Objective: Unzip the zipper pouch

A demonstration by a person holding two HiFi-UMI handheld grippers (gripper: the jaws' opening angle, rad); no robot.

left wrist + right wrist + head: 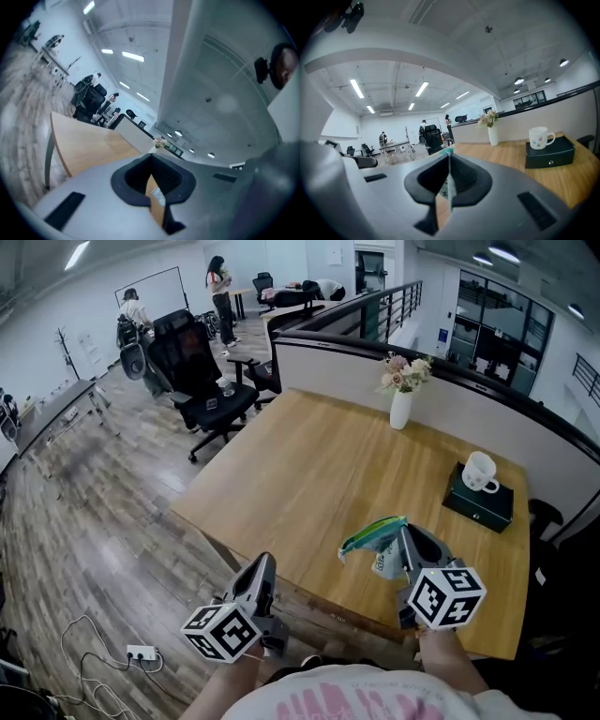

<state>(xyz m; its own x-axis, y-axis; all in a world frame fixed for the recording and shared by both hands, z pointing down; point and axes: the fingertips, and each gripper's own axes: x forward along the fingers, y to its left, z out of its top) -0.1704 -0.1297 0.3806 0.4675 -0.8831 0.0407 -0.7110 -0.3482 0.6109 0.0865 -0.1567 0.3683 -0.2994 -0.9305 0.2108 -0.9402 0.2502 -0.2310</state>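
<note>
on the far left the grey wood-plank floor (pixel 84 521) carries a white power strip (pixel 141 652) with loose cables. further back a black office chair on wheels (pixel 202 381) stands near the far left corner of the table.

the left gripper (pixel 265 564) hangs off the near left edge of the light wooden table (pixel 309 474), over the floor, apart from the pouch. in the left gripper view its dark pads are drawn together, and only a thin sliver of table shows through the slot beneath them.

right of it, over the near part of the table, is the zipper pouch with a teal top edge and a pale printed body (pixel 372 538). the right gripper (pixel 407 542) has its jaws clamped on the pouch's right end. in the right gripper view the pouch runs as a thin sheet pinched between the two pads, its teal edge poking out at the top. whether the pouch touches the tabletop cannot be told.

at the table's far edge stands a slim white vase of pale flowers (pixel 401 407). to the right, near the partition, a white mug (pixel 479 472) sits on a dark box (pixel 478 501).
</note>
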